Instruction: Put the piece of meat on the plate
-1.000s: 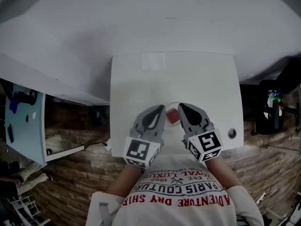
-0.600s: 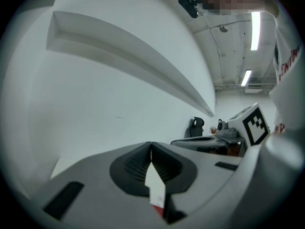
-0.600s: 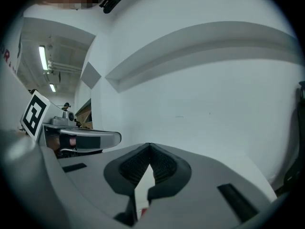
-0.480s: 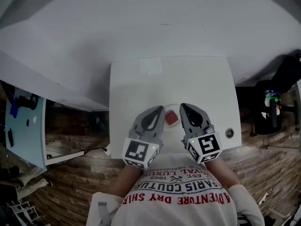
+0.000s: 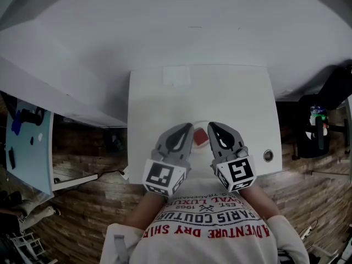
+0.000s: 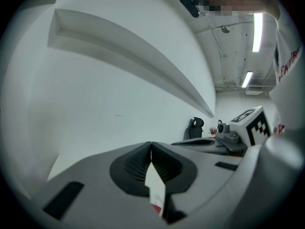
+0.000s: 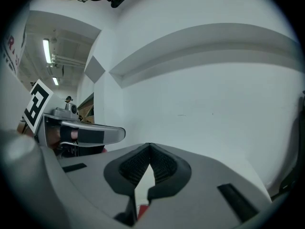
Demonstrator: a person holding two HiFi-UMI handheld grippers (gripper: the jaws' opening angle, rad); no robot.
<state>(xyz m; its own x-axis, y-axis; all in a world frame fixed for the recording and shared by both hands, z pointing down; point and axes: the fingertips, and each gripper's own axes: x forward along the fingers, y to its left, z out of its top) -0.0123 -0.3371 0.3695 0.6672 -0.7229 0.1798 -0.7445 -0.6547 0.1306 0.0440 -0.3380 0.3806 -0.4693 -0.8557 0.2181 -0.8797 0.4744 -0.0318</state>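
**Two grippers flank the meat, jaws clenched on nothing**

On my remote feed the left gripper [image 5: 188, 127] hovers low over the white counter [image 5: 220, 92], its jaws pressed together and empty. Just right of its tip, the red meat [image 5: 201, 137] lies on a pale plate [image 5: 201, 122] whose rim I can barely make out. The right gripper [image 5: 212, 126] sits just beside the meat, its jaws likewise clamped tight and empty.

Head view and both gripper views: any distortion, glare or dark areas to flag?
Head view: fisheye curves the wall lines; the table is evenly lit, the floor dim. Left gripper view: black vignette corners, bright ceiling lights. Right gripper view: same vignette.
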